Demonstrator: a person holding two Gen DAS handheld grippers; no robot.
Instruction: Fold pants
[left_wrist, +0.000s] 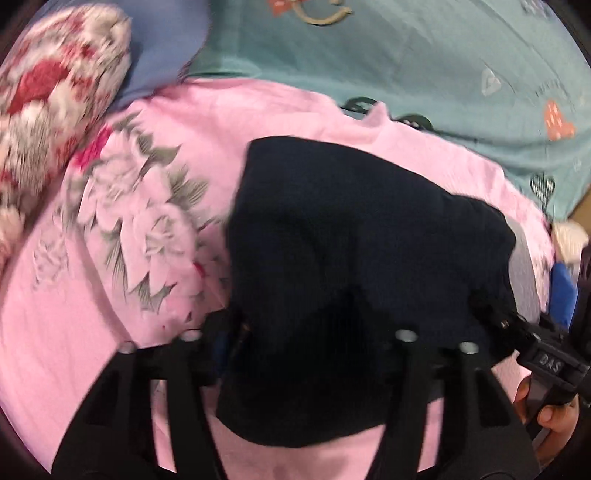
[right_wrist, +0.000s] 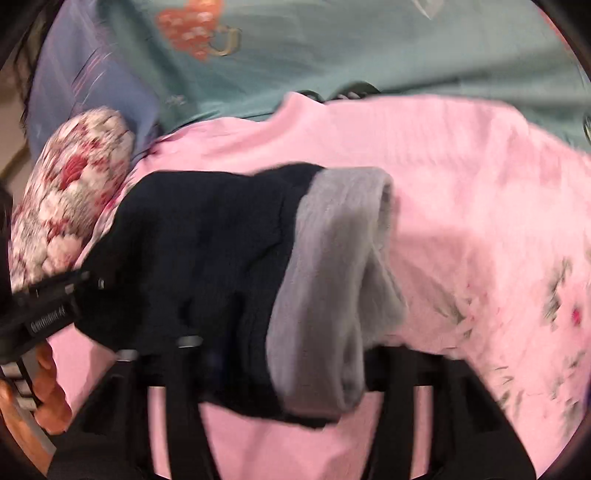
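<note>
Dark pants (left_wrist: 354, 258) w/ grey lining (right_wrist: 332, 280) lie bunched mid-bed on pink floral sheet (left_wrist: 74, 332). Left tongs (left_wrist: 310, 332) & right tongs (right_wrist: 291, 354): both jaws spread, pants between, not pinched.

Folded dark pants (left_wrist: 354, 258), grey waistband (right_wrist: 340, 280) turned out, fill the middle of the pink floral sheet (left_wrist: 74, 332), covering the space between both grippers' fingers. A floral bolster pillow (left_wrist: 55, 92) and a blue pillow (left_wrist: 166, 48) block the far left. Open pink sheet lies to the right in the right wrist view, bordered beyond by a teal blanket (left_wrist: 424, 66).
</note>
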